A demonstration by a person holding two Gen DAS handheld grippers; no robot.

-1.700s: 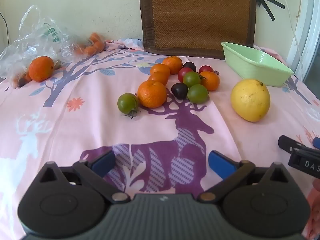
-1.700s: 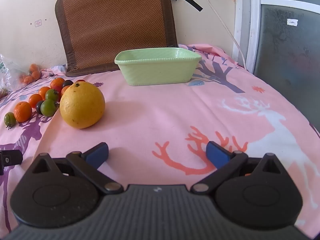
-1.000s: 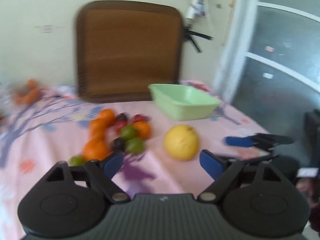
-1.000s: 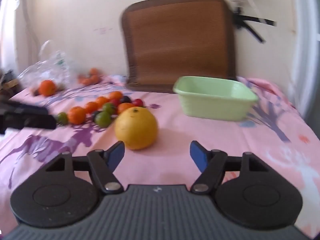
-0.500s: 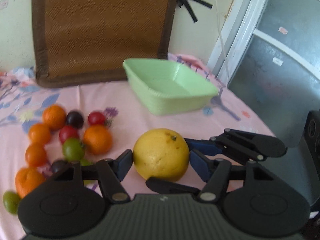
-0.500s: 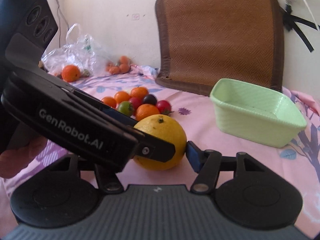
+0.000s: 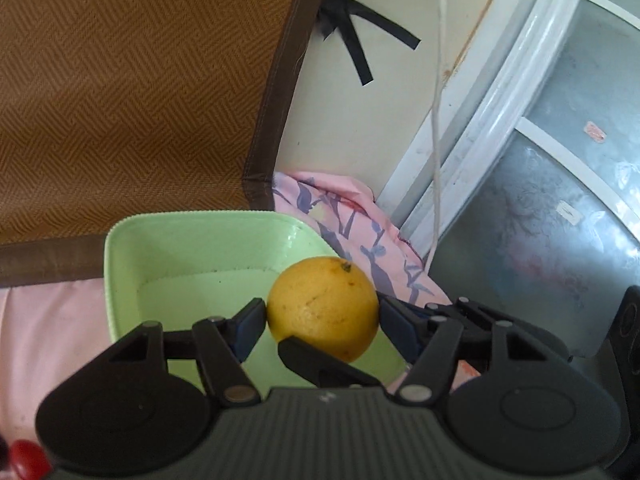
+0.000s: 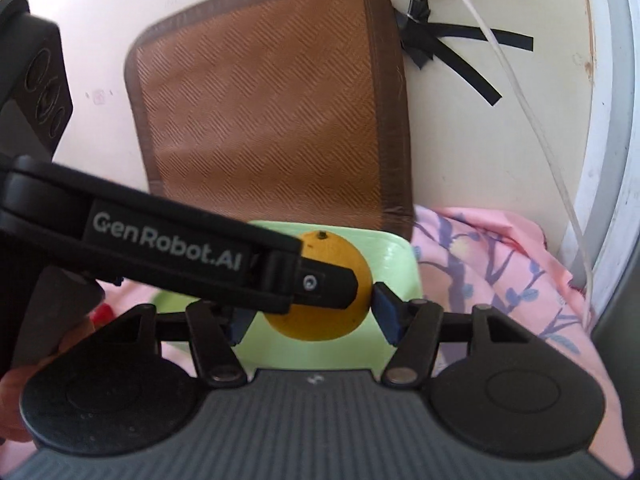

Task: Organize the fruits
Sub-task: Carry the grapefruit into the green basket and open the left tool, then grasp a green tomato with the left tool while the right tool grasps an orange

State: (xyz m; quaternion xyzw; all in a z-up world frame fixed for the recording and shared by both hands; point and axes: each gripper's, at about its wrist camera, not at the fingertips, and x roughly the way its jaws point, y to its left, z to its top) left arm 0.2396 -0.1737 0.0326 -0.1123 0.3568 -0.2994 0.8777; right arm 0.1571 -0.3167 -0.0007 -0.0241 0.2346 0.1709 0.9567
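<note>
The big yellow fruit [image 7: 322, 307] sits between the jaws of both grippers: the left gripper [image 7: 322, 322] and the right gripper [image 8: 308, 312] are each clamped on it, holding it just above the green basin [image 7: 120, 264]. The basin looks empty otherwise. Judging from this, the sorting has only begun; the release is not yet done.

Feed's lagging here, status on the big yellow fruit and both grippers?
Left gripper and right gripper both clamped on the yellow citrus. Fruit held over the green tub, not released. Nothing blocking the tub.
</note>
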